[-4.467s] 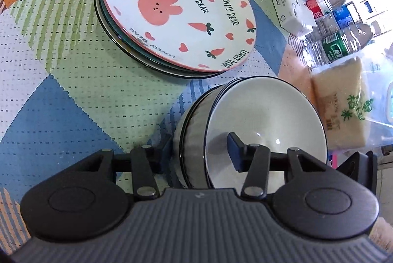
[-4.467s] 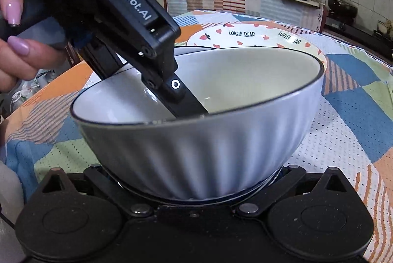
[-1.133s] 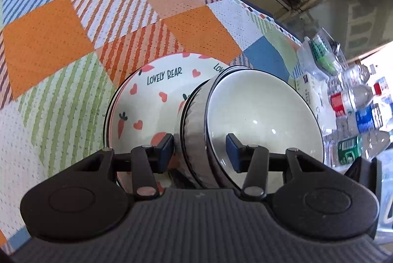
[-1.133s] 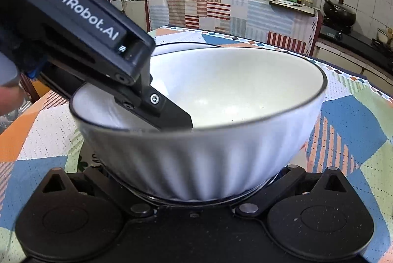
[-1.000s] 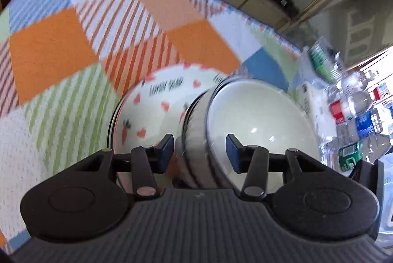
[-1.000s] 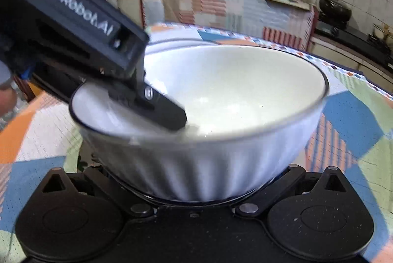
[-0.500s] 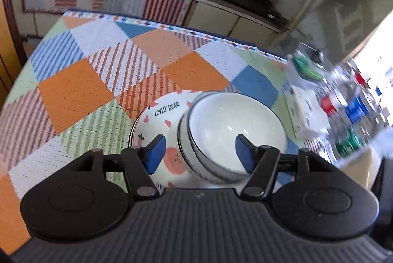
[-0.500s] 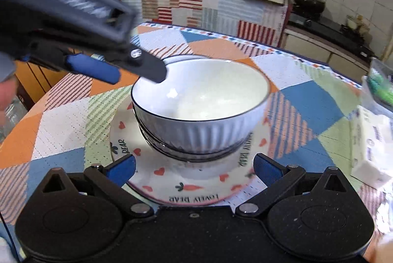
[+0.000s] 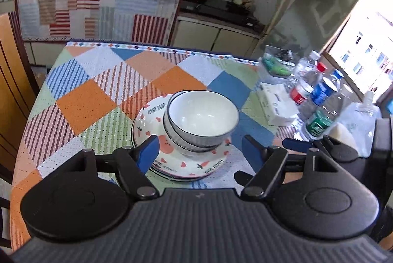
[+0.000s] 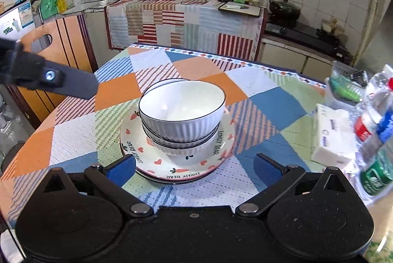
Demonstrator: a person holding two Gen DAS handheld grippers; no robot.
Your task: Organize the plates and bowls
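A stack of white ribbed bowls with dark rims sits on the top rabbit-and-carrot plate of a plate stack in the middle of the table. It also shows in the right wrist view: bowls on the plate. My left gripper is open and empty, raised above and in front of the stack. My right gripper is open and empty, just in front of the plate. A finger of the left gripper shows at the left of the right wrist view.
A patchwork tablecloth covers the table. Water bottles, a tissue pack and plastic bags stand along the right edge. A wooden chair stands at the far left. A kitchen counter with appliances is behind.
Both grippers carried the bowl stack onto the plates, opened and let go. They have since pulled up and back, so the stack looks smaller.
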